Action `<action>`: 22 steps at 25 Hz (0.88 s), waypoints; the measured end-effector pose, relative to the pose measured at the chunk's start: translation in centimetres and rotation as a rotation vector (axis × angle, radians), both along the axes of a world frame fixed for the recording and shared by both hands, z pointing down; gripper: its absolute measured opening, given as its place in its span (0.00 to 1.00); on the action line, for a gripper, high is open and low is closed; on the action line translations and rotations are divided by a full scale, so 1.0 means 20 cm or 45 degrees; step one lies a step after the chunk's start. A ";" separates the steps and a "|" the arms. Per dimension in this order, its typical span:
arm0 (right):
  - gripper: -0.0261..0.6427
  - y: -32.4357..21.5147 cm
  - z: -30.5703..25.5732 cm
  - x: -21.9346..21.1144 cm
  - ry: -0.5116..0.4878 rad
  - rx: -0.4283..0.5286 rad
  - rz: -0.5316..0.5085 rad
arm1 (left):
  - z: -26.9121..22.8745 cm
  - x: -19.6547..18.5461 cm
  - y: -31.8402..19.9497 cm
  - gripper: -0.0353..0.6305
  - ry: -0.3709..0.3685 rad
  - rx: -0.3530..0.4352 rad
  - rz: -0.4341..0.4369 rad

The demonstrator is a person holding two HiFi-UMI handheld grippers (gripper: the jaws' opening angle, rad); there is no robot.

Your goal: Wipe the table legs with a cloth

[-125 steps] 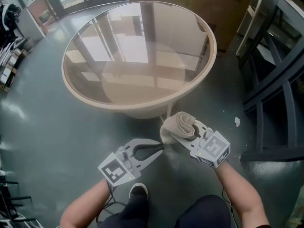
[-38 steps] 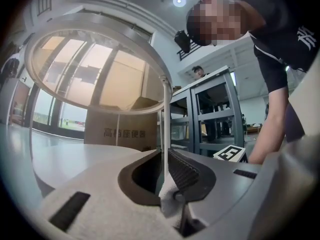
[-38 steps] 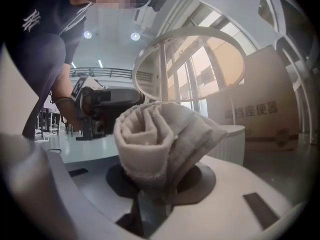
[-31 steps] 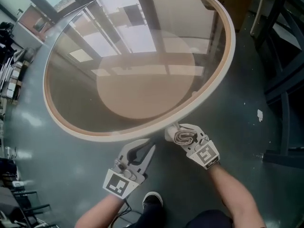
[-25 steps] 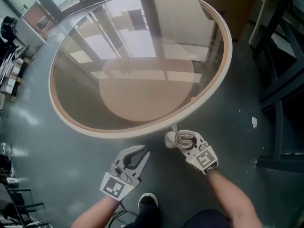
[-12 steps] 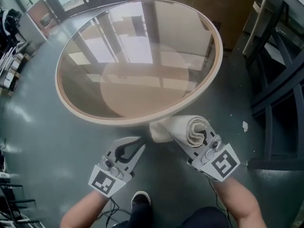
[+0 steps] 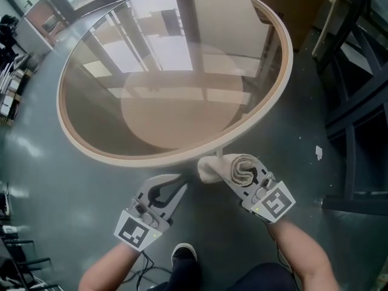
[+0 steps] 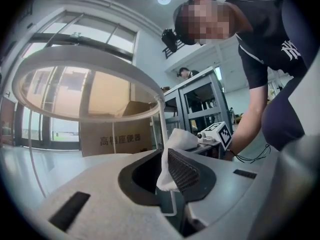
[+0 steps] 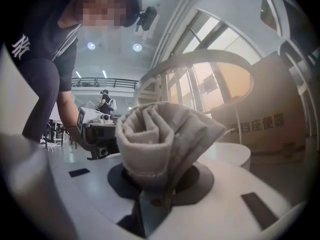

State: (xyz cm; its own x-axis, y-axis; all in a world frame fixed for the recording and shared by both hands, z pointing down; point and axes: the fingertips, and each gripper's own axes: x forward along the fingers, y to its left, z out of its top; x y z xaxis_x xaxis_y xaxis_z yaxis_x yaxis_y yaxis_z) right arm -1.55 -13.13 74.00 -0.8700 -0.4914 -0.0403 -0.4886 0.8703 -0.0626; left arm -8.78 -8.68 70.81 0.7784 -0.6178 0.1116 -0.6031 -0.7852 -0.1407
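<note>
A round glass table with a cream rim [image 7: 285, 71] stands on thin white legs over a round base. One leg [image 7: 219, 154] drops from the near rim. My right gripper [image 7: 242, 173] is shut on a rolled beige cloth [image 7: 233, 167], whose loose end lies right beside that leg. In the right gripper view the cloth [image 9: 160, 134] fills the jaws. My left gripper [image 7: 183, 182] hovers low to the left of the cloth, with a narrow gap between its jaws and nothing in them. In the left gripper view the cloth [image 8: 177, 138] shows just right of the leg [image 8: 161, 124].
A dark metal rack [image 7: 357, 102] stands on the right and a cardboard box [image 7: 303, 5] behind the table. A white scrap [image 7: 319, 153] lies on the grey floor. The person's shoe [image 7: 183, 253] is below the grippers. Clutter lines the left edge [image 7: 9, 96].
Half a second ago the right gripper held the cloth higher and looser; now it is lower, with the cloth back beside the leg. The left gripper has hardly moved.
</note>
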 end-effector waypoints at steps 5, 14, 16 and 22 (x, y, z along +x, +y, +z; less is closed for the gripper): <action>0.19 -0.03 0.18 -0.01 -0.030 -0.007 0.001 | 0.14 -0.06 -0.06 0.10 0.000 -0.079 -0.013; 0.19 -0.04 0.34 -0.02 -0.025 -0.033 -0.001 | 0.21 -0.07 -0.11 0.10 0.014 -0.118 0.028; 0.19 -0.04 0.40 -0.02 0.011 -0.052 -0.003 | 0.20 -0.07 -0.11 0.10 0.017 -0.116 0.036; 0.20 -0.04 0.53 -0.02 0.041 -0.103 0.005 | 0.24 -0.07 -0.06 0.10 0.011 -0.128 0.013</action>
